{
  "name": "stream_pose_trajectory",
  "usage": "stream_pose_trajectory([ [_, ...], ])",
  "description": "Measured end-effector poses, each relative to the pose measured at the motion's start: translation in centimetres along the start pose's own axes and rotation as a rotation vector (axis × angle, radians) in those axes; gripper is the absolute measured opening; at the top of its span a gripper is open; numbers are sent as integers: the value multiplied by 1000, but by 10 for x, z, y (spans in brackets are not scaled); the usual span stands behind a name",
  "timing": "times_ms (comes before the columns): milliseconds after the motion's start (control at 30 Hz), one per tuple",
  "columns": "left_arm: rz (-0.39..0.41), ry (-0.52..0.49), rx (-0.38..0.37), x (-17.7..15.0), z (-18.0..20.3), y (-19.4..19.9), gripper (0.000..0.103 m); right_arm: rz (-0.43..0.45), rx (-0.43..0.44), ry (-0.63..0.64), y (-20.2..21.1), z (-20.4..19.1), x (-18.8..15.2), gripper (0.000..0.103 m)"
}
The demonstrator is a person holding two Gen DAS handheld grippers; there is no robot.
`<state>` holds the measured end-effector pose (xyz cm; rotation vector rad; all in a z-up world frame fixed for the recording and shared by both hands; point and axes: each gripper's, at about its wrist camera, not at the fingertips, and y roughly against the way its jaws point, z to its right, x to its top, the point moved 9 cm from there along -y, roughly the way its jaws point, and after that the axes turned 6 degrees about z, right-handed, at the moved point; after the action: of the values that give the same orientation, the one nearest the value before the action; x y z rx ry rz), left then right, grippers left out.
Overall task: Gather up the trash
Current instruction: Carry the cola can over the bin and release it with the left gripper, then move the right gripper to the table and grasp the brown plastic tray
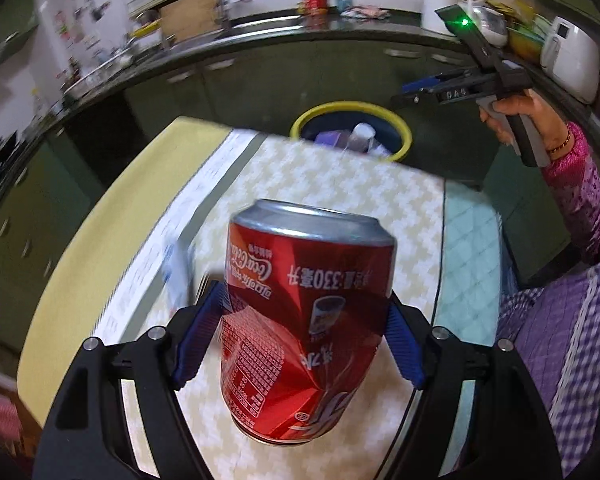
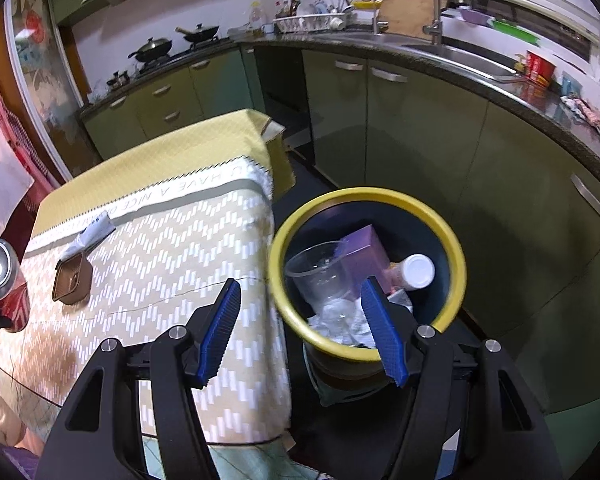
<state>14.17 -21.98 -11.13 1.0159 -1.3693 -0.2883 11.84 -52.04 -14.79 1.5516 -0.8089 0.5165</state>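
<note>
A dented red cola can (image 1: 308, 320) is held above the patterned table (image 1: 340, 176), with my left gripper (image 1: 304, 298) shut on it, its blue pads pressing both sides. From the right wrist view the same can (image 2: 4, 280) shows at the far left edge. My right gripper (image 2: 302, 284) stands open with nothing between its fingers, over the table's corner and the near rim of the yellow-rimmed bin (image 2: 364, 194). That bin (image 1: 348, 106) lies beyond the table's far edge and holds a clear cup, a purple box and a white-capped bottle. A hand carries the right gripper (image 1: 440, 88).
A small brown tray (image 2: 72, 284) and a white paper wrapper (image 2: 90, 236) lie on the tablecloth (image 2: 160, 240). Green kitchen cabinets (image 2: 420, 128) and a dark counter with a sink curve behind the bin. A person's purple sleeve (image 1: 576, 184) is at the right.
</note>
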Motion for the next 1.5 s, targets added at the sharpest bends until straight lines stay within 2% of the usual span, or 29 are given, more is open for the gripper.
stream_pose_trajectory([
  [167, 32, -77, -66, 60, 22, -39, 72, 43, -32, -58, 23, 41, 0, 62],
  [333, 46, -139, -147, 131, 52, -104, 72, 76, -69, -117, 45, 84, -3, 62],
  [467, 36, -151, -213, 175, 79, -159, 72, 83, -87, -154, 55, 108, -10, 62],
  [600, -16, -117, -247, 201, 100, -220, 72, 74, -87, -171, 54, 119, -17, 62],
  [733, -55, -114, -230, 208, 109, -259, 73, 68, -83, -174, 52, 122, -18, 62],
  [833, -62, -93, -208, 211, 105, -269, 76, 75, -81, -178, 53, 124, -17, 63],
  [967, -18, -29, -180, 214, 83, -246, 84, 92, -77, -174, 57, 118, -14, 64],
  [1100, 75, 44, -115, 204, 57, -191, 93, 97, -73, -165, 60, 112, -15, 65],
  [1133, 103, 81, -65, 196, 45, -170, 93, 98, -70, -162, 60, 110, -15, 66],
  [1233, 179, 176, 17, 172, 21, -120, 94, 90, -55, -147, 57, 101, -14, 67],
  [1300, 243, 248, 114, 146, -2, -74, 96, 80, -38, -133, 51, 90, -11, 67],
  [1400, 270, 313, 244, 107, -26, -28, 96, 57, 22, -76, 36, 52, -7, 67],
  [1500, 259, 416, 395, 48, -56, 21, 96, 28, 110, 4, 13, -5, -2, 67],
])
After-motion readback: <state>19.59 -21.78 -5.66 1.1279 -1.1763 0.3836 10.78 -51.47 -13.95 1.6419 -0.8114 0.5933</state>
